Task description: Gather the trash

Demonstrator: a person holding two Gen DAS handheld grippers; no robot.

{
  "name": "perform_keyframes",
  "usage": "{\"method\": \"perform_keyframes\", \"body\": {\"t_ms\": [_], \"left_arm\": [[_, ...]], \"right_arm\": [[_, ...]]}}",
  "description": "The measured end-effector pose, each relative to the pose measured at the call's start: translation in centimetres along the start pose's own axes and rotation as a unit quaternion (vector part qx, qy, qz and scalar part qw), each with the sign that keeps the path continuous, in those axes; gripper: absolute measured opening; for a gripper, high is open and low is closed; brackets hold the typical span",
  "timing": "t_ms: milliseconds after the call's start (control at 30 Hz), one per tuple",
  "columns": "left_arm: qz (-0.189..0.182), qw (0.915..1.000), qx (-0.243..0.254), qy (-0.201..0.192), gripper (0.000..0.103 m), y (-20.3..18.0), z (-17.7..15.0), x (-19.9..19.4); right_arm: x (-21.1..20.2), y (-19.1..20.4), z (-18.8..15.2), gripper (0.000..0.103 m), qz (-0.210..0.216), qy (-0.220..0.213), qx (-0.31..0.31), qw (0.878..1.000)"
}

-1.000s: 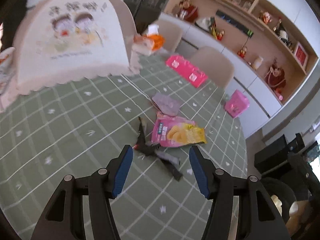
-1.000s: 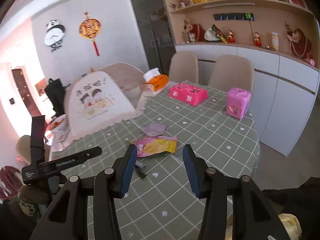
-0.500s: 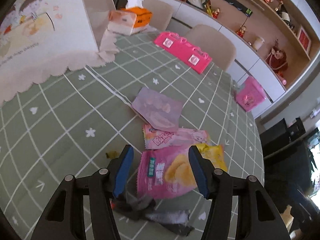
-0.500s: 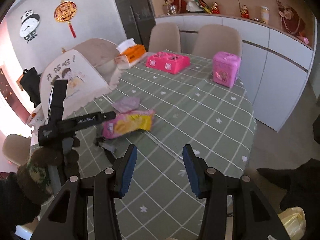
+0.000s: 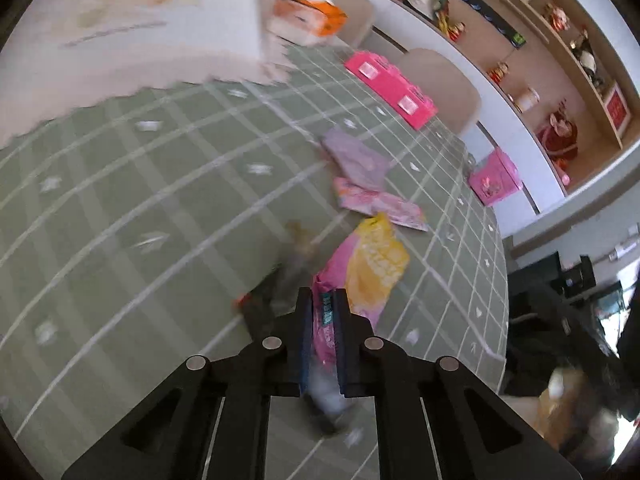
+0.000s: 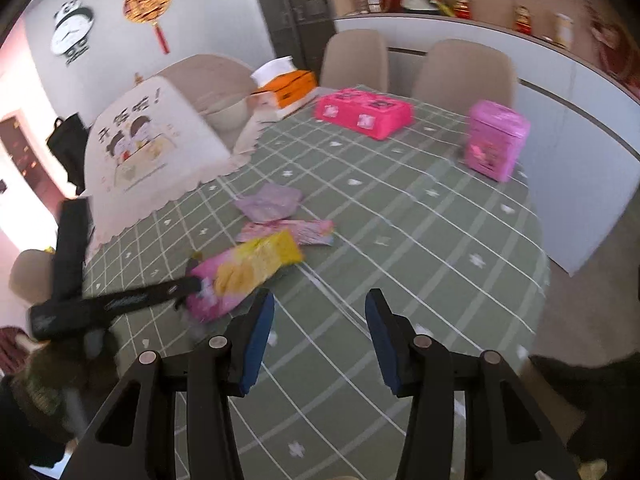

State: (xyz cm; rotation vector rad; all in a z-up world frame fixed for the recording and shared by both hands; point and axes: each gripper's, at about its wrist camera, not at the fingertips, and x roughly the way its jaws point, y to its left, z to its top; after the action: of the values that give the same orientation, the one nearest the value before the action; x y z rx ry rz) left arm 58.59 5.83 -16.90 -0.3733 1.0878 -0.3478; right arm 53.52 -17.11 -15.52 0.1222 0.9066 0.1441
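My left gripper (image 5: 325, 300) is shut on the near end of a pink and yellow chip bag (image 5: 370, 270), lifting it off the green checked tablecloth (image 5: 140, 200). The same bag (image 6: 244, 272) shows in the right wrist view with the left gripper (image 6: 192, 286) clamped on it. A flat pink wrapper (image 5: 380, 202) and a lilac pouch (image 5: 356, 156) lie beyond it. A dark wrapper (image 5: 260, 304) lies blurred under the left gripper. My right gripper (image 6: 318, 320) is open and empty above the table's near part.
A pink box (image 6: 364, 112), a pink tin (image 6: 496, 140) and an orange tissue box (image 6: 288, 88) stand at the table's far side. A white food cover (image 6: 148, 140) stands at the left. Chairs (image 6: 464, 68) line the far edge. The table edge drops off right.
My left gripper has closed on the chip bag and pulled it up and nearer, uncovering the flat pink wrapper. My right gripper has stayed open and shifted closer over the table.
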Motion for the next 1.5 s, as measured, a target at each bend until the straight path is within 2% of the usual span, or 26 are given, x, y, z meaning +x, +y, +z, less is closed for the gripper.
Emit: {"method": "perform_keyframes", "body": {"t_ms": [200,300,500,600,700,767,800,833,933,1067,1200,1267,1300,1333,1400,1500], "left_arm": [[0.037,0.9974,-0.051,-0.034,0.010,5.0,-0.9,-4.3],[0.039,0.9955,-0.076,-0.041,0.010,6.8,-1.0,-5.0],[0.027,0.9947,-0.090,-0.042,0.010,8.9,-1.2,-5.5],[0.041,0.9942,-0.086,-0.051,0.011,9.4,-1.2,-5.8],[0.049,0.9929,-0.096,-0.051,0.011,10.1,-1.3,-5.8],[0.050,0.9925,-0.100,-0.050,0.011,10.3,-1.3,-5.8],[0.051,0.9925,-0.100,-0.049,0.011,10.4,-1.3,-5.7],[0.051,0.9926,-0.099,-0.049,0.011,10.3,-1.3,-5.7],[0.044,0.9928,-0.101,-0.046,0.011,10.0,-1.3,-5.4],[0.028,0.9939,-0.100,-0.039,0.011,9.1,-1.5,-5.0],[0.019,0.9949,-0.092,-0.036,0.011,8.1,-1.9,-4.8],[0.015,0.9948,-0.095,-0.034,0.011,8.0,-2.1,-4.8],[0.014,0.9947,-0.096,-0.033,0.012,8.0,-2.1,-4.7],[0.015,0.9946,-0.097,-0.034,0.012,8.0,-2.1,-4.7],[0.016,0.9946,-0.096,-0.035,0.012,8.1,-2.1,-5.0],[0.018,0.9945,-0.096,-0.037,0.012,8.8,-2.1,-5.4]], "right_arm": [[5.5,3.0,3.2,0.045,0.019,-0.017,-0.054,0.998],[8.6,3.3,4.7,0.045,0.007,-0.022,-0.053,0.998],[15.0,2.8,7.0,0.045,-0.003,0.007,-0.053,0.999],[17.3,2.3,7.9,0.044,-0.011,0.020,-0.056,0.998],[18.8,1.4,8.5,0.044,-0.002,0.033,-0.042,0.999],[19.0,1.1,8.6,0.034,0.011,0.032,-0.034,0.999],[18.9,1.1,8.7,0.017,0.023,0.036,-0.035,0.998],[18.8,1.4,8.5,0.010,0.031,0.040,-0.040,0.998],[18.0,3.0,7.6,0.008,0.047,0.048,-0.068,0.995],[15.6,5.6,4.8,0.006,0.072,0.074,-0.110,0.989],[13.0,6.9,2.8,0.006,0.099,0.084,-0.116,0.985],[11.8,6.7,2.8,0.007,0.095,0.061,-0.104,0.988],[11.6,6.5,3.2,0.012,0.089,0.049,-0.090,0.991],[11.8,6.3,3.5,0.031,0.081,0.044,-0.079,0.993],[12.4,5.9,4.3,0.055,0.072,0.032,-0.049,0.996],[14.1,6.0,5.3,0.055,0.068,0.024,-0.026,0.997]]}}
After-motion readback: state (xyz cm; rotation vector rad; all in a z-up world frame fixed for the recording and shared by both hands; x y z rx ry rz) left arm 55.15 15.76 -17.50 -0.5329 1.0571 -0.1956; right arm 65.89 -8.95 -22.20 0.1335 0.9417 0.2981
